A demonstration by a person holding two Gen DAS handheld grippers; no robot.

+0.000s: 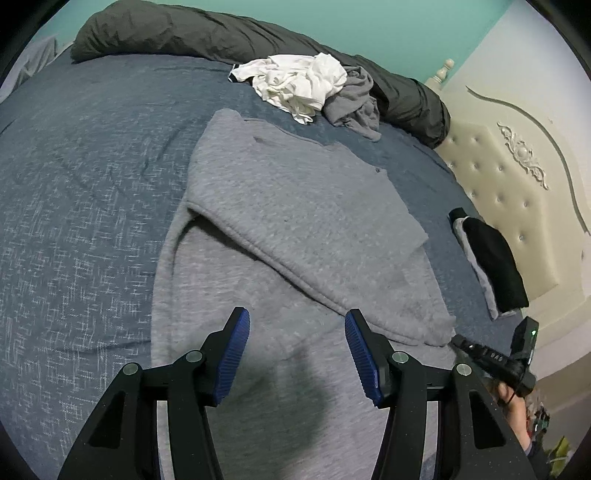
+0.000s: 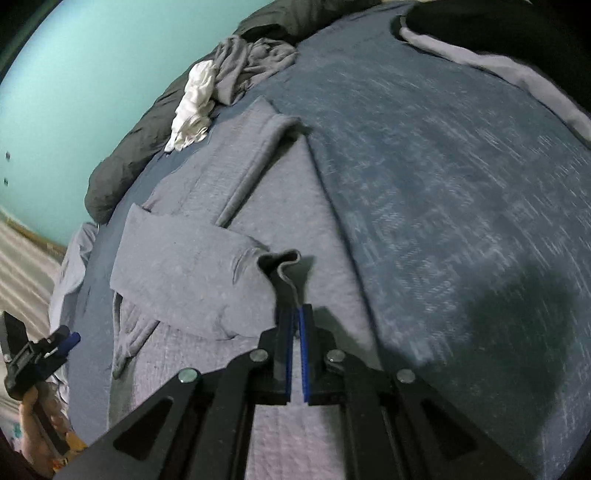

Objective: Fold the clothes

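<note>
- Right now you are working over a bed [image 1: 74,192] covered in a blue-flecked spread, with a grey garment [image 1: 295,206] lying across the middle of it.
- Your left gripper [image 1: 297,321] is hovering just above the near part of that garment, its blue pads [image 1: 232,354] standing spread apart with nothing between them.
- Your right gripper [image 2: 295,314] is pressed together on a fold of the grey garment's edge [image 2: 280,266]; the cloth is rising in a small curl out of the closed pads.
- One flap of the garment [image 2: 177,266] is lying folded over the rest, and a seam is running diagonally across the top layer in the left view.
- A crumpled white garment [image 1: 295,81] is sitting at the far side of the bed, touching a bunched grey garment [image 1: 354,103] beside it.
- Behind both, a dark rolled duvet [image 1: 192,33] is lying along the teal wall [image 1: 369,22].
- A folded stack, black cloth [image 1: 495,269] on grey cloth, is resting near the cream tufted headboard [image 1: 509,192].
- No basket or box is holding any of the clothes; everything is lying on the bed itself.
- In the right view the bedspread is smeared, probably by motion blur, so its far edge is hard to read.
</note>
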